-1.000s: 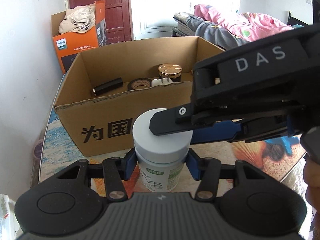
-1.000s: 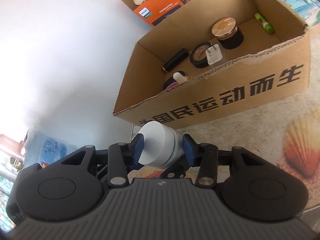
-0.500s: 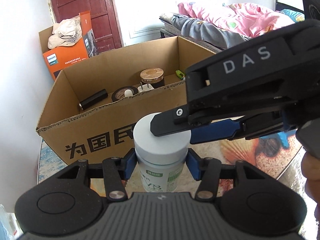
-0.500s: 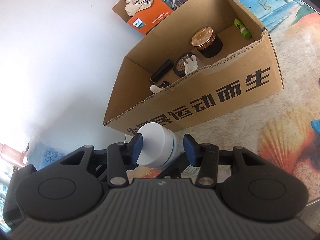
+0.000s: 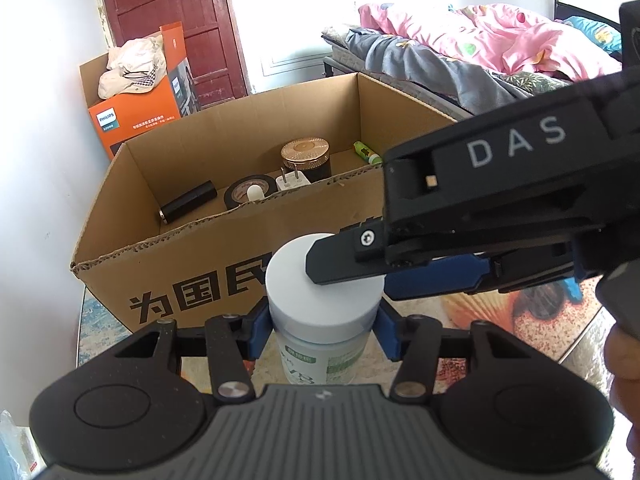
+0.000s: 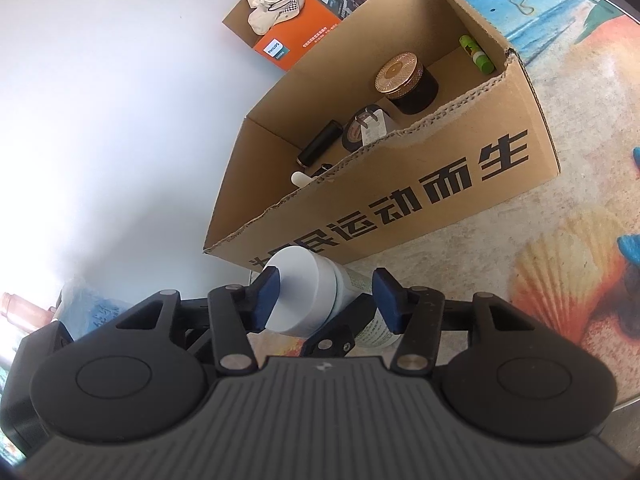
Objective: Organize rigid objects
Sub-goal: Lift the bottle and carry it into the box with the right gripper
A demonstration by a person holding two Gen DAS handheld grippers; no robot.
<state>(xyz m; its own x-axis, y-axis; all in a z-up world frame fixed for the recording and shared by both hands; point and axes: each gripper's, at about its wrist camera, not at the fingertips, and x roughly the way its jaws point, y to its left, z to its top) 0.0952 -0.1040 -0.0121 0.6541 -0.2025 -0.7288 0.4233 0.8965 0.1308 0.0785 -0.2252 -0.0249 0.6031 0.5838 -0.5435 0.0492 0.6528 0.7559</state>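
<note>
A white-lidded bottle (image 5: pixel 320 312) with a green label is held by both grippers. My left gripper (image 5: pixel 320 328) is shut on the bottle just below its lid. My right gripper (image 6: pixel 326 298) straddles the bottle (image 6: pixel 308 296) with its blue pads (image 6: pixel 266 300) around the lid and neck; its jaws have parted wider and the right pad stands off the bottle. Its black body marked DAS (image 5: pixel 500 200) crosses over the lid from the right. An open cardboard box (image 5: pixel 192 276) with black characters stands just behind the bottle.
The box (image 6: pixel 400 184) holds a gold-lidded dark jar (image 6: pixel 408 80), black tape roll (image 5: pixel 248 196), white plug (image 5: pixel 292 180), black cylinder (image 5: pixel 188 202) and green tube (image 6: pixel 476 54). An orange Philips box (image 5: pixel 136 120) sits by a red door. A bed (image 5: pixel 480 52) lies at right.
Both grippers and the bottle have risen, so more of the box's inside shows. The right gripper's jaws have opened wider around the lid.
</note>
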